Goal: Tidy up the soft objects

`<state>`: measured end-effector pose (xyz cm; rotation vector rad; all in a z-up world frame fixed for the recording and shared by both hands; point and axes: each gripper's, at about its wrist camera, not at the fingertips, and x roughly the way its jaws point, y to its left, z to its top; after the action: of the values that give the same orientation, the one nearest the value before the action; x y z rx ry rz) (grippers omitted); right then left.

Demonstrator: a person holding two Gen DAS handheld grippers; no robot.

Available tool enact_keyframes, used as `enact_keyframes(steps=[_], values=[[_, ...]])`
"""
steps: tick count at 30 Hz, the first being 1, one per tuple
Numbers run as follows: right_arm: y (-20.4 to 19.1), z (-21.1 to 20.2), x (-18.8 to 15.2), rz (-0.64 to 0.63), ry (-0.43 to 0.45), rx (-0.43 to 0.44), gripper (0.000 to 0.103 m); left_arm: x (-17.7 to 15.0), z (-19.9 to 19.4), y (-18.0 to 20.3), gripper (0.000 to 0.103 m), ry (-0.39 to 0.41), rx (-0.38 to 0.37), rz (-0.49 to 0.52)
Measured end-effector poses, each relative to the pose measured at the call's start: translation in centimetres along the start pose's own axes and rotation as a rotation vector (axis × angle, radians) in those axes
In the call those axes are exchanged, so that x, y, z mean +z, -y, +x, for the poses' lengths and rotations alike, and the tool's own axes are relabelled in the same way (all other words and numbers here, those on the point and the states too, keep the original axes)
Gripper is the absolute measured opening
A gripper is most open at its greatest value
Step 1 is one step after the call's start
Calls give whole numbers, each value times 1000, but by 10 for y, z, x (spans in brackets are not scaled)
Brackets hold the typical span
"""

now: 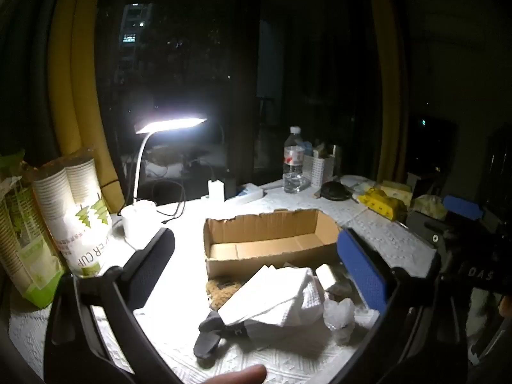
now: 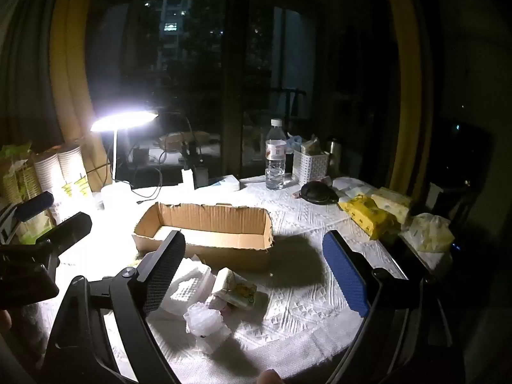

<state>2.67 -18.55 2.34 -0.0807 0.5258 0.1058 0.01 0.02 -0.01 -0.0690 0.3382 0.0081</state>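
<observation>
Soft items lay heaped on the white tablecloth (image 2: 304, 304) just in front of an open cardboard box (image 2: 204, 233) — a folded white cloth (image 1: 272, 291), a small printed tissue pack (image 2: 235, 288) and crumpled clear plastic (image 2: 203, 320). The left gripper (image 1: 256, 262) hung above the heap with jaws spread wide, holding nothing; the right gripper (image 2: 252, 272) was likewise wide apart and empty. A lit desk lamp (image 1: 169, 124), sleeves of paper cups (image 1: 76, 201) and a water bottle (image 2: 276, 160) stood beyond.
</observation>
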Motion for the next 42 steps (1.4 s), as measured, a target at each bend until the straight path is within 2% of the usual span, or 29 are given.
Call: enact_keyframes(steps=[12,14,20,42], values=[[0,1,-1,6,4,3,90,-5,-5,-7,102,-20,3,-14],[-1,1,-1,5,5,3,91,-3,6,-4,102,-31,14,-7],[-2,2,-2,8,2,3,91,-3,7,-4,102,-41,24,-7],[0,3,-3,10,-2,1,90,-3,7,-5,102,-50,22,-11]])
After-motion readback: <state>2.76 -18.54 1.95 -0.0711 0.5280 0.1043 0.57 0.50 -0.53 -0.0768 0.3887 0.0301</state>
